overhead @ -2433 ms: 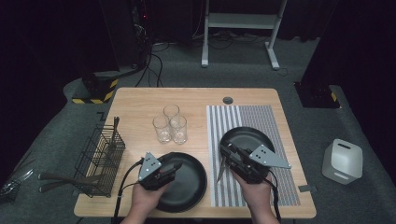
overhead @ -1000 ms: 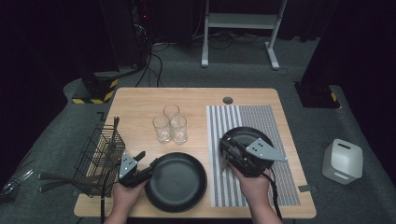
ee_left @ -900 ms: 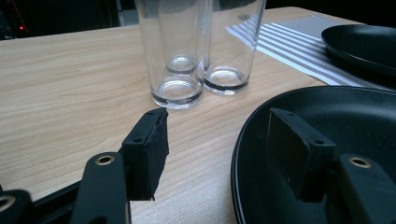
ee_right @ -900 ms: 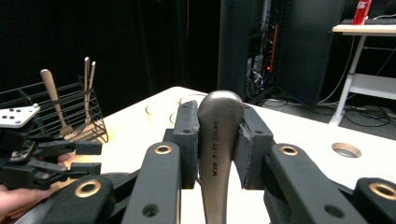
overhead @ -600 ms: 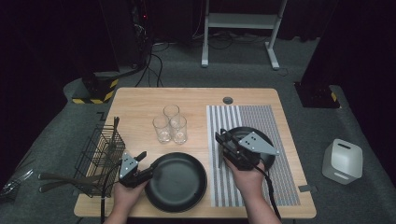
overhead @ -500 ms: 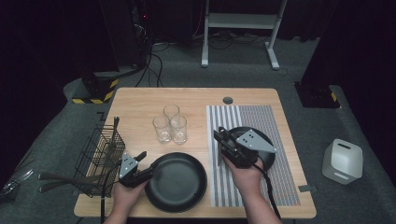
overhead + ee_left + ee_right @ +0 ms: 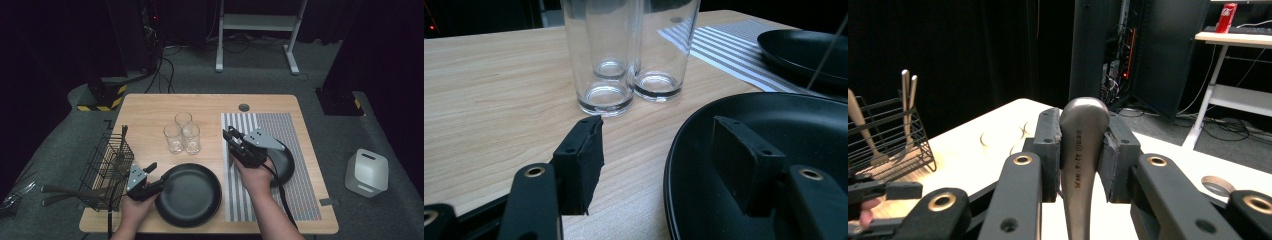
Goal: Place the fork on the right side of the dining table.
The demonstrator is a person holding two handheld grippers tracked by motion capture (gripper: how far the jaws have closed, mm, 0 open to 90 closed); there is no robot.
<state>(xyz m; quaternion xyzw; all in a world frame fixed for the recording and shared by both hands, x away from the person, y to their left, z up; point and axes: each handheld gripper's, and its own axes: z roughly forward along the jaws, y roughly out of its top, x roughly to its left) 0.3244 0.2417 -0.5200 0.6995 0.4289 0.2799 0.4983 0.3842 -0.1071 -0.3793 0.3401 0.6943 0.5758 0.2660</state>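
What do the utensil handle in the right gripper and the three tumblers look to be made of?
The utensil handle looks like brushed or satin metal, probably stainless steel: grey sheen with stamped lettering. The tumblers appear to be clear glass: see-through walls with thick, bright-edged bases, though clear plastic cannot be ruled out.

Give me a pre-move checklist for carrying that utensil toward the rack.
1. Grip: right hand-held gripper is clamped on the metal utensil handle, both pads pressing it: ok.
2. Utensil's working end: hidden below the gripper: cannot tell.
3. Three glasses stand upright and close together, in the way toward the wire rack: not ok.
4. Left hand-held gripper is open, straddling the near black plate's rim, gripping nothing: ok.
5. Rack already holds utensils; free room: cannot tell.
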